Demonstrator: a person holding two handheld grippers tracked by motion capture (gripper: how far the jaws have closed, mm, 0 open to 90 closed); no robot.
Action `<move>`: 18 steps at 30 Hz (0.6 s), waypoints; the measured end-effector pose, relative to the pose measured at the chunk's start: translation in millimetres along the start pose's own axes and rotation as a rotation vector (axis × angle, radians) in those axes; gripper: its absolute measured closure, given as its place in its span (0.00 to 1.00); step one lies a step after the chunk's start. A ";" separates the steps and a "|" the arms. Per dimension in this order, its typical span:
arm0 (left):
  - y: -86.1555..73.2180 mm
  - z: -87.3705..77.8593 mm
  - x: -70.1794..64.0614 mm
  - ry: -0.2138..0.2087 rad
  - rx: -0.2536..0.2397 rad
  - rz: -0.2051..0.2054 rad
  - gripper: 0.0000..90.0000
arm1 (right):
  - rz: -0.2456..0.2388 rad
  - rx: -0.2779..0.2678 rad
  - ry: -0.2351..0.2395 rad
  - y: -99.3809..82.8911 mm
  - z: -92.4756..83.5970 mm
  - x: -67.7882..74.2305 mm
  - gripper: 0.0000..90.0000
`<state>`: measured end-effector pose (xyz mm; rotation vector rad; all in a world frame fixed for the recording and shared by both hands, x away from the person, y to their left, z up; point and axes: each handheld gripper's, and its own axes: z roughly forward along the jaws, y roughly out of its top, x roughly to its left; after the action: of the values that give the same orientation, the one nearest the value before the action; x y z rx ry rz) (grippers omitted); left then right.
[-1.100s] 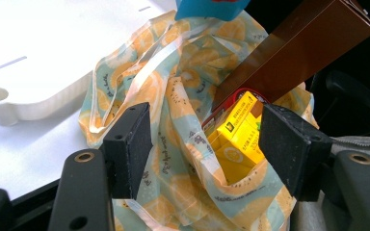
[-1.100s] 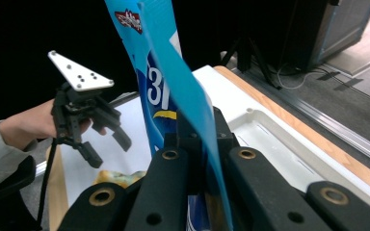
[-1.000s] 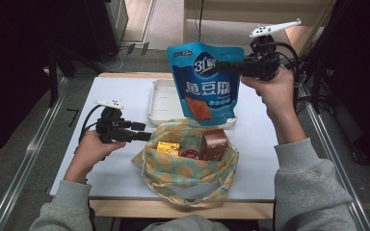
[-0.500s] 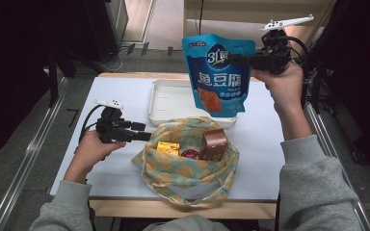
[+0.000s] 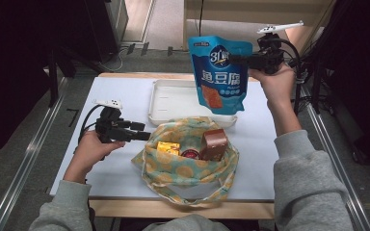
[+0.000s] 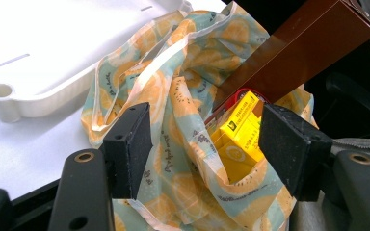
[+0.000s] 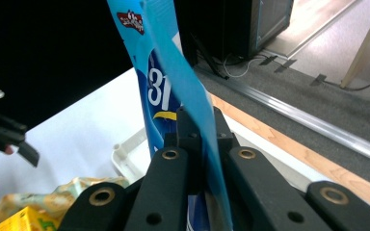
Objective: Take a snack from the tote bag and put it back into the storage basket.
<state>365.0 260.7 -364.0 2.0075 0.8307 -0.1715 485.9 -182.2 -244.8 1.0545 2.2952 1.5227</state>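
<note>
- High view: a blue pouch (image 5: pixel 218 77) is held in the air by the right gripper (image 5: pixel 237 59), whose jaws are clamped on the upper right edge of it. The pouch hangs above the far part of the surface (image 5: pixel 120 103), over a white tray (image 5: pixel 166 102) and just beyond a cloth bag (image 5: pixel 188 166). The left gripper (image 5: pixel 142 132) is kept low at the left rim of the bag, with its jaws apart. In the bag a yellow box (image 5: pixel 168 148), a brown box (image 5: pixel 214 143) and something red between them are seen.
- Left gripper view: the jaws stand apart, one on each side of the bag rim (image 6: pixel 192 144), and it cannot be told if the cloth is touched by them. The yellow box (image 6: pixel 238 132) and the brown box (image 6: pixel 294 53) are seen inside the bag, and the tray (image 6: pixel 43 53) lies beyond it.
- Right gripper view: the thin edge of the pouch (image 7: pixel 183 86) is pinched between the closed jaws, and the pouch stands nearly upright. The bag (image 7: pixel 72 190) is seen low at the left.
- Step in hand, as it is judged: the pouch is being carried between bag and tray; which way cannot be told.
- Next move: if the tray is the goal, the pouch should be lowered flat into it and only then released; if the bag, the mouth should be kept wide by the left gripper.
</note>
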 end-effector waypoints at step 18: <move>-2.6 -3.3 2.3 0.003 -0.008 -0.008 0.41 | 0.044 0.028 -0.045 -15.8 56.0 -17.9 1.00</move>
<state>364.5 265.3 -364.9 1.9974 0.8395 -0.1697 520.5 -156.5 -287.8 1.1425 2.2843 1.4709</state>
